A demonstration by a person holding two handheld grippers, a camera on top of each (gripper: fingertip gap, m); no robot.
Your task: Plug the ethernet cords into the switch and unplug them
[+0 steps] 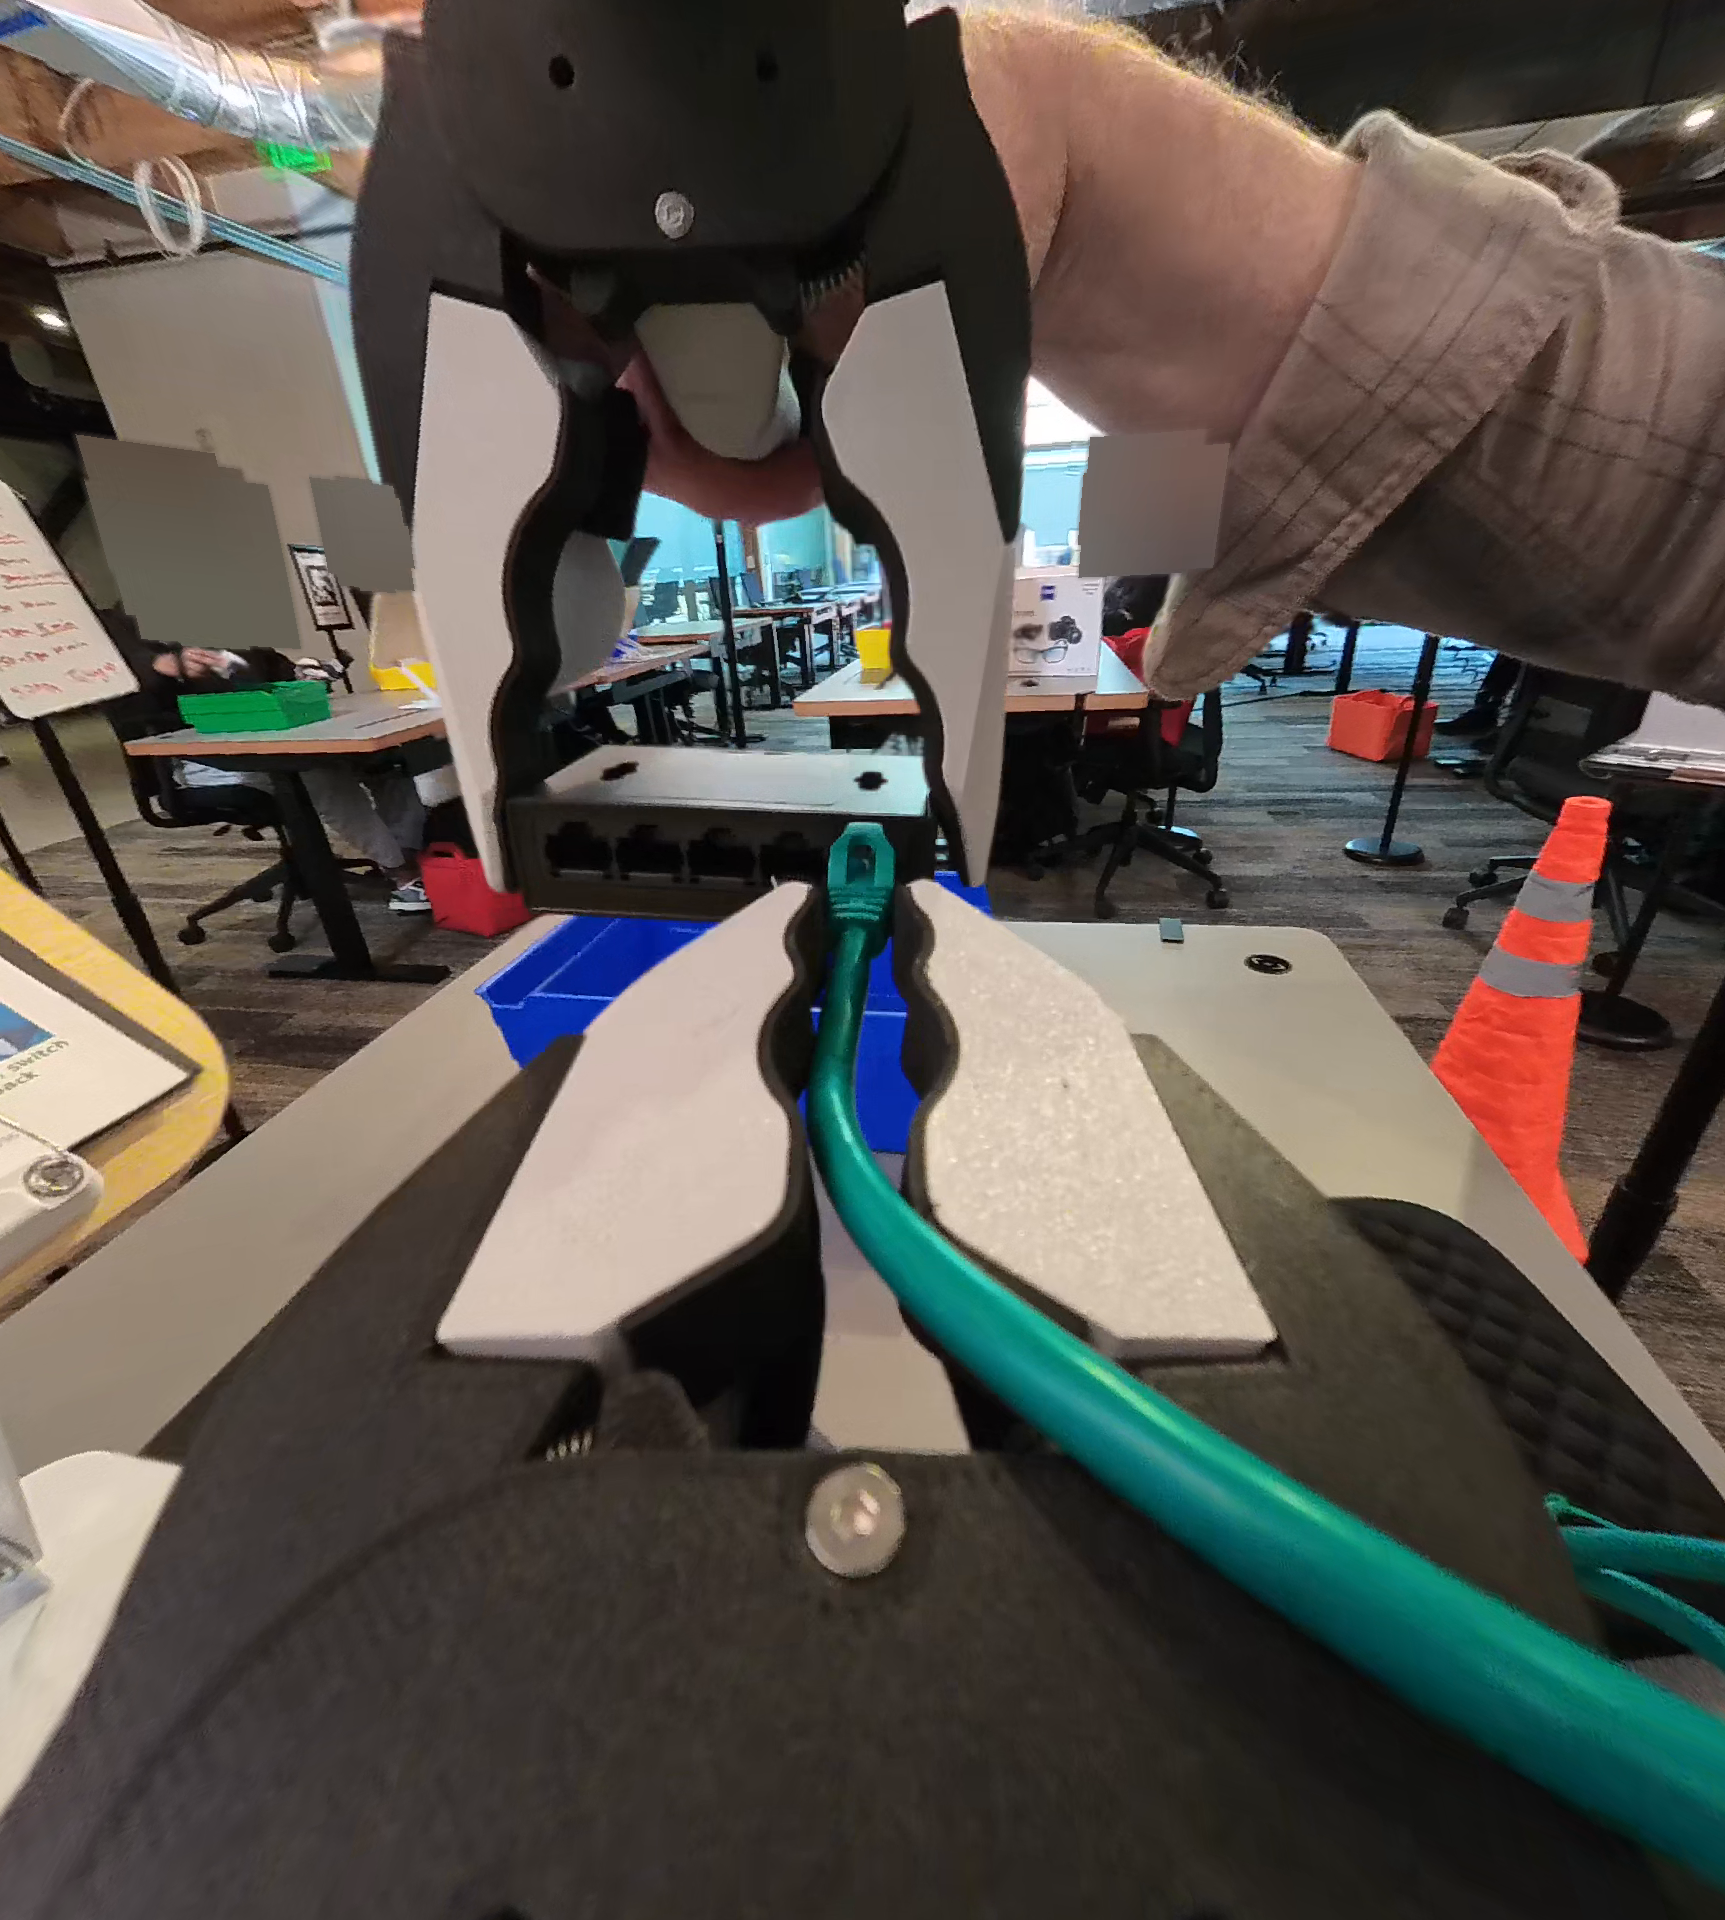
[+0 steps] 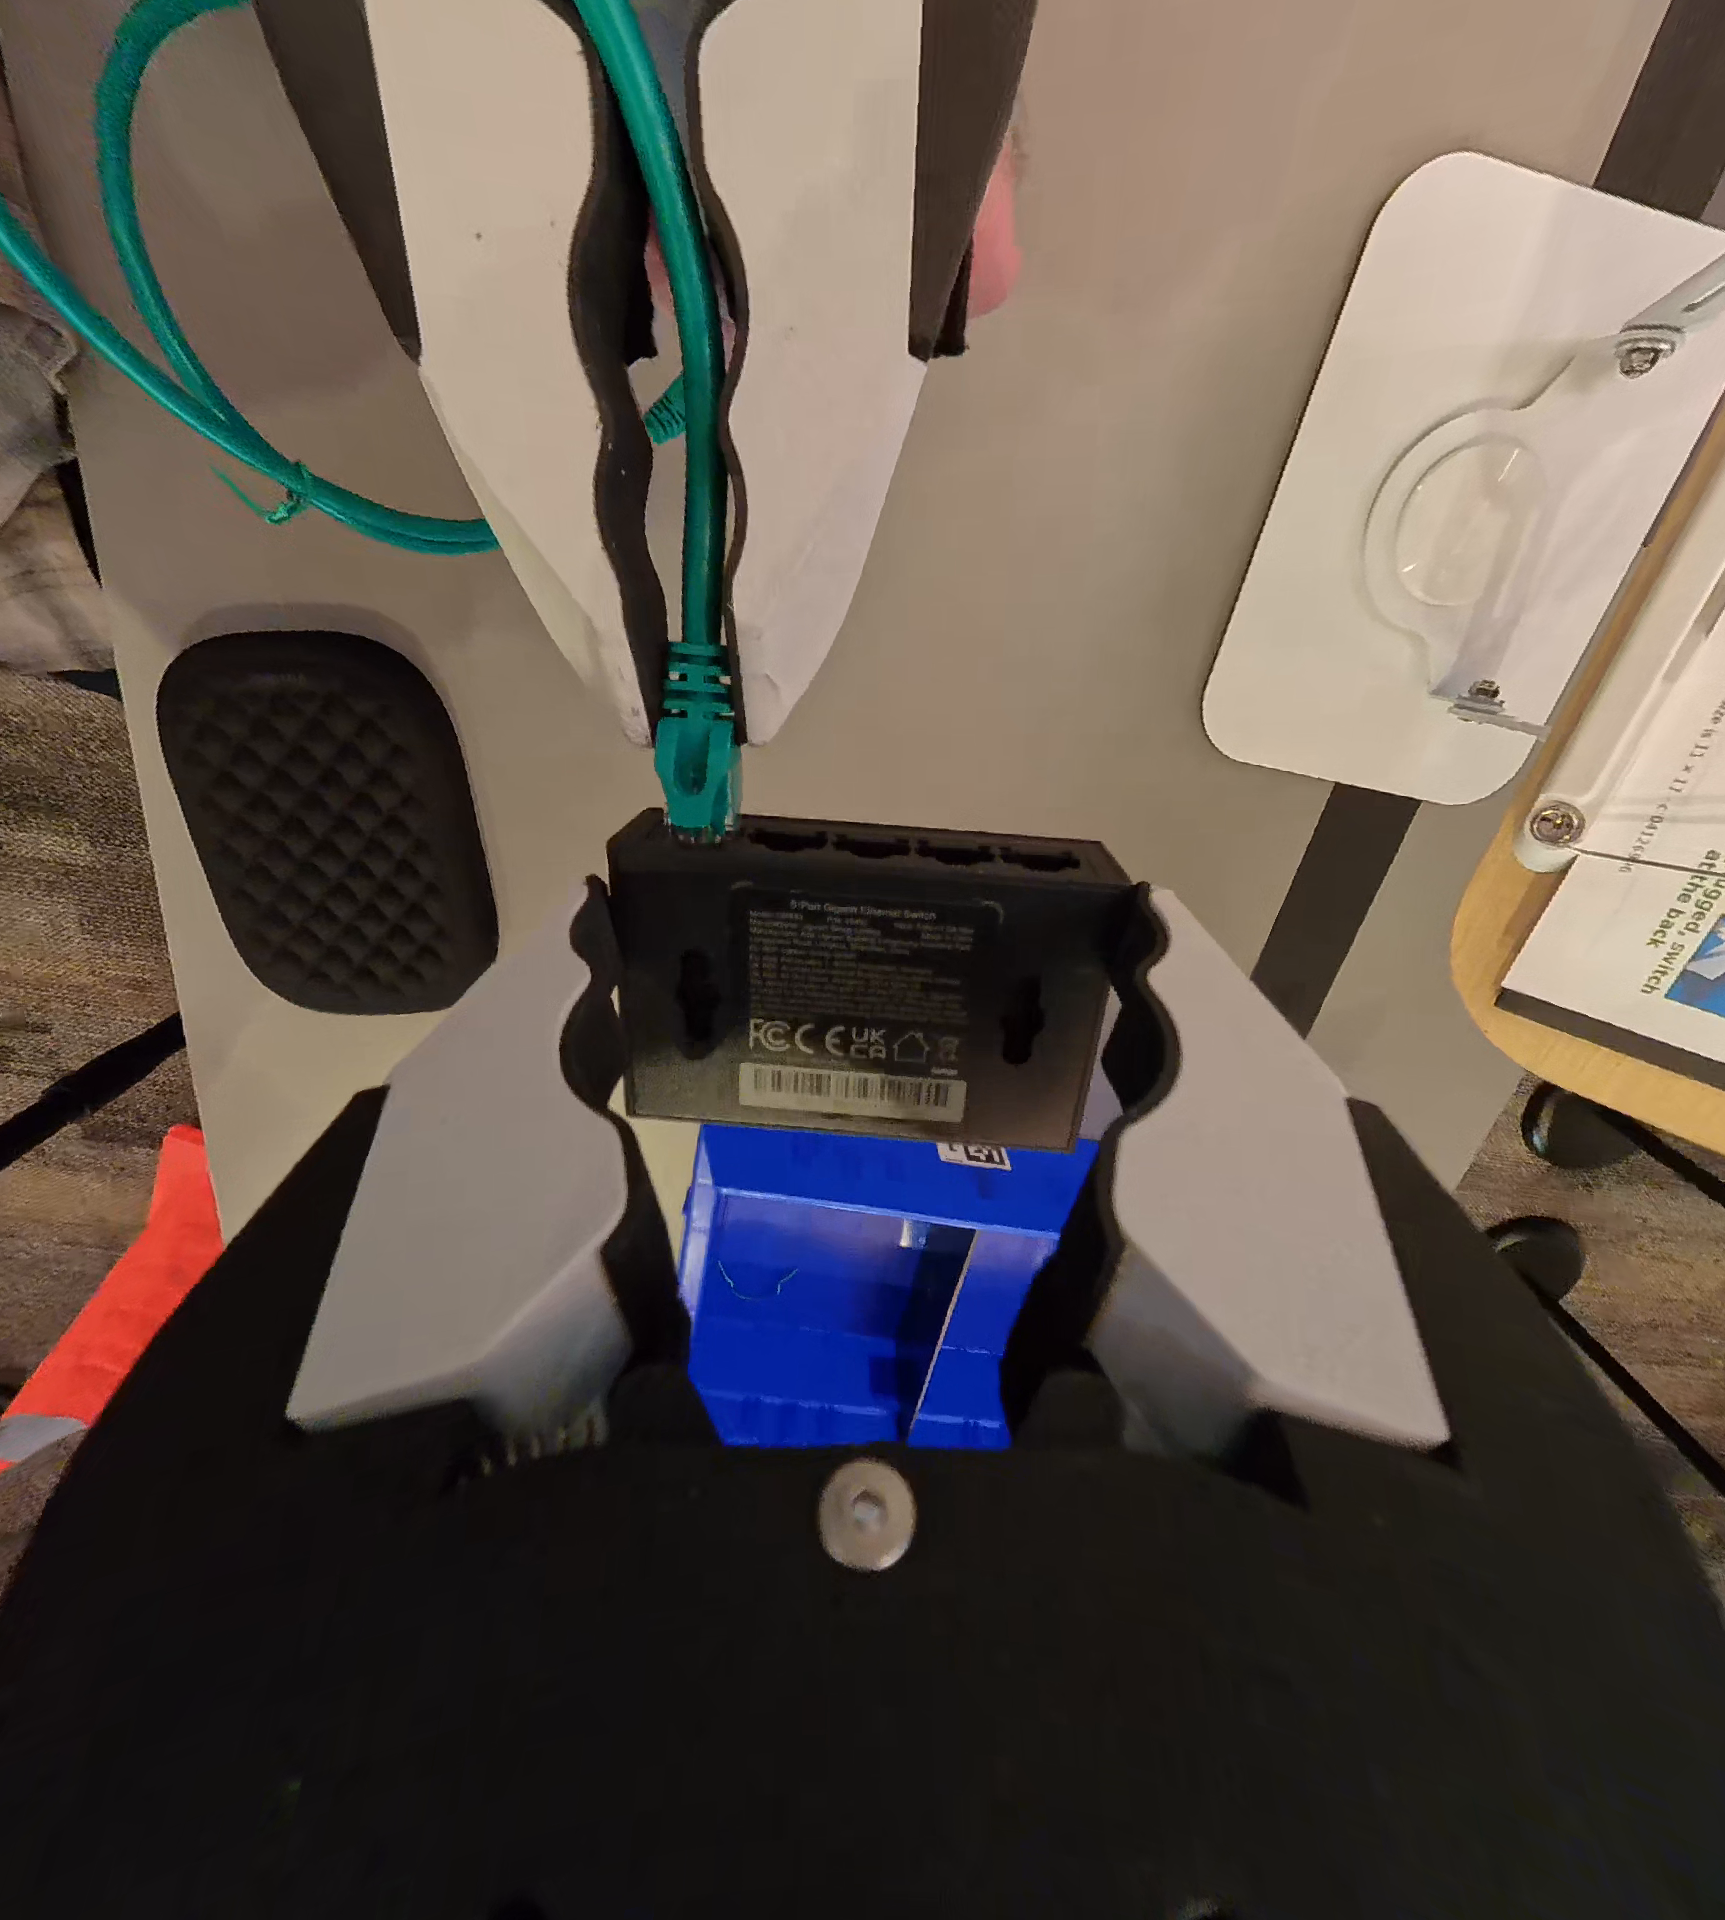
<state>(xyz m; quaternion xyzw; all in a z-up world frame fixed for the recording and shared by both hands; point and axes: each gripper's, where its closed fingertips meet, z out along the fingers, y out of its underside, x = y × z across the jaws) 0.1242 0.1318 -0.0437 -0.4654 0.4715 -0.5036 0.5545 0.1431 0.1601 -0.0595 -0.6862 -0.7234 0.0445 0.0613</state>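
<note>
My right gripper (image 2: 868, 935) is shut on the small black ethernet switch (image 2: 858, 997) by its two sides and holds it in the air, label side to the camera. In the left wrist view it (image 1: 733, 831) hangs from above with the switch (image 1: 723, 790) and its row of ports facing me. My left gripper (image 1: 856, 904) is shut on a green ethernet cord (image 1: 941, 1226) just behind its plug (image 1: 858, 857). The plug's tip (image 2: 697, 758) is at the switch's end port; I cannot tell how deep. The other ports are empty.
A blue bin (image 2: 837, 1299) sits on the grey table (image 1: 1253, 1039) under the switch. A black textured pad (image 2: 318, 821) and loose loops of green cord (image 2: 162, 364) lie on the table. A sign holder (image 2: 1460, 468) stands beside it, an orange cone (image 1: 1523, 1039) on the floor.
</note>
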